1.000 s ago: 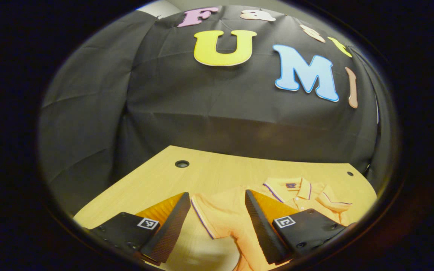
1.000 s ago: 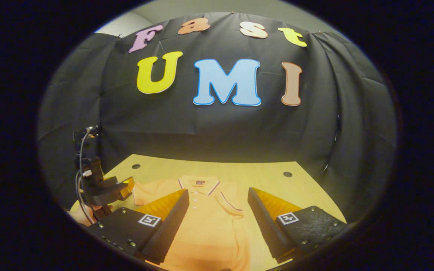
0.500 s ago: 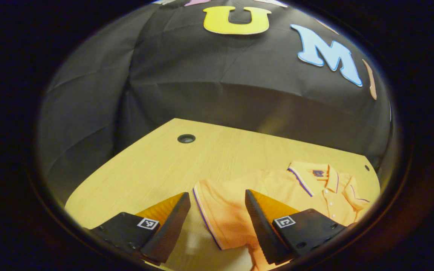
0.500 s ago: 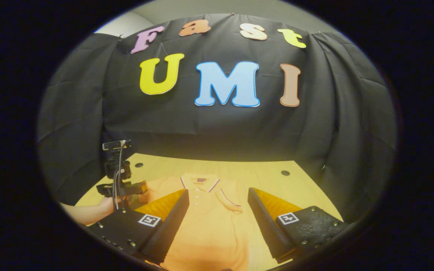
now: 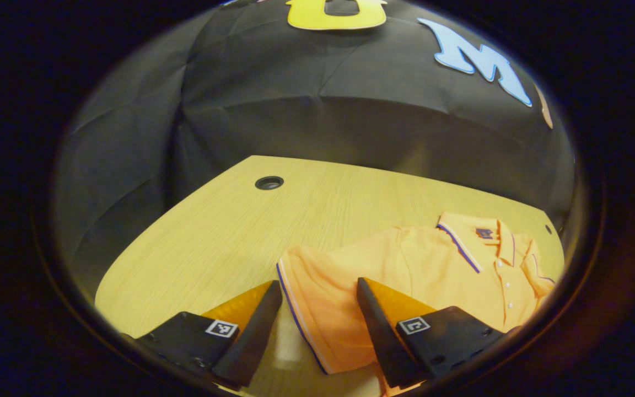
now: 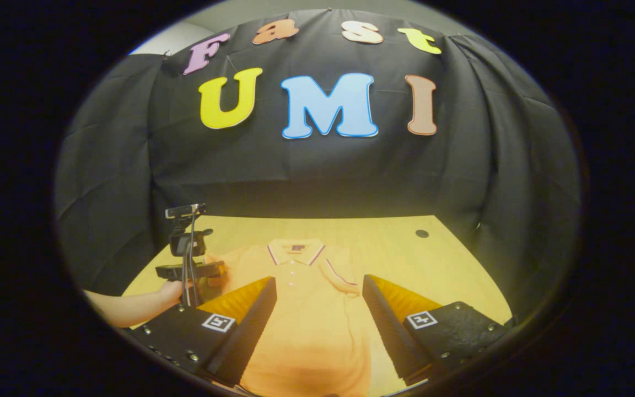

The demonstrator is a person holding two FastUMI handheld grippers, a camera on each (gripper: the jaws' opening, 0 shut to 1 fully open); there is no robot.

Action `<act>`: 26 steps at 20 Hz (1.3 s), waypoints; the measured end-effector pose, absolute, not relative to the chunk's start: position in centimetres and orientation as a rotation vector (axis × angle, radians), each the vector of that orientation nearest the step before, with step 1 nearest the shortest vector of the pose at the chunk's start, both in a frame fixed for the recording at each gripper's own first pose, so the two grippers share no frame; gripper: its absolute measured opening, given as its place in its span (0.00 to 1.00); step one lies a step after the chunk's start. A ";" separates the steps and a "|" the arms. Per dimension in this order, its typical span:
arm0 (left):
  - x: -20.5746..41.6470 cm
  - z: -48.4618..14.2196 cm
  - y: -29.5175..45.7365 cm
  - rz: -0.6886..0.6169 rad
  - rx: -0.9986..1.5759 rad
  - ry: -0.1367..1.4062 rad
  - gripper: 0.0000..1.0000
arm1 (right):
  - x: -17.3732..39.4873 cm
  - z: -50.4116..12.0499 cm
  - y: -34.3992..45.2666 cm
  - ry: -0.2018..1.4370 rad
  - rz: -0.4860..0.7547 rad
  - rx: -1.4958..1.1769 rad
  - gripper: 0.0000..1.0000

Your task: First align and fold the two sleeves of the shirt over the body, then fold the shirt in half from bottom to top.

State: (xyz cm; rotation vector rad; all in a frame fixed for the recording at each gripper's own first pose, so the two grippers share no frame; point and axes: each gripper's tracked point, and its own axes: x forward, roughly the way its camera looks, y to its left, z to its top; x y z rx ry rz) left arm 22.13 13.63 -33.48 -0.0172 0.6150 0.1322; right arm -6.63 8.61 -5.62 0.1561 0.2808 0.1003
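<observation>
Wooden table (image 5: 213, 231) | shirt (image 5: 405, 270) sleeve between released left tongs (image 5: 317, 309) | right tongs (image 6: 317, 309) released above body

An orange polo shirt (image 5: 405, 270) is laid flat, face up, on the bench (image 5: 229, 231), collar toward the far wall. One sleeve (image 6: 345, 278) is folded over the body; the other sleeve (image 5: 317, 309), edged with striped trim, is spread outward.
</observation>
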 end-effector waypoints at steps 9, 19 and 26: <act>23.1 -33.5 12.1 0.063 0.066 0.623 0.24 | -7.7 -8.2 8.4 0.329 0.126 0.182 0.97; 23.3 -30.3 9.5 0.054 0.116 0.570 0.10 | -8.1 -10.1 5.5 0.366 0.069 0.217 0.97; 23.3 -28.6 4.5 -0.037 0.124 0.543 0.10 | -7.7 -10.4 6.1 0.376 0.091 0.207 0.97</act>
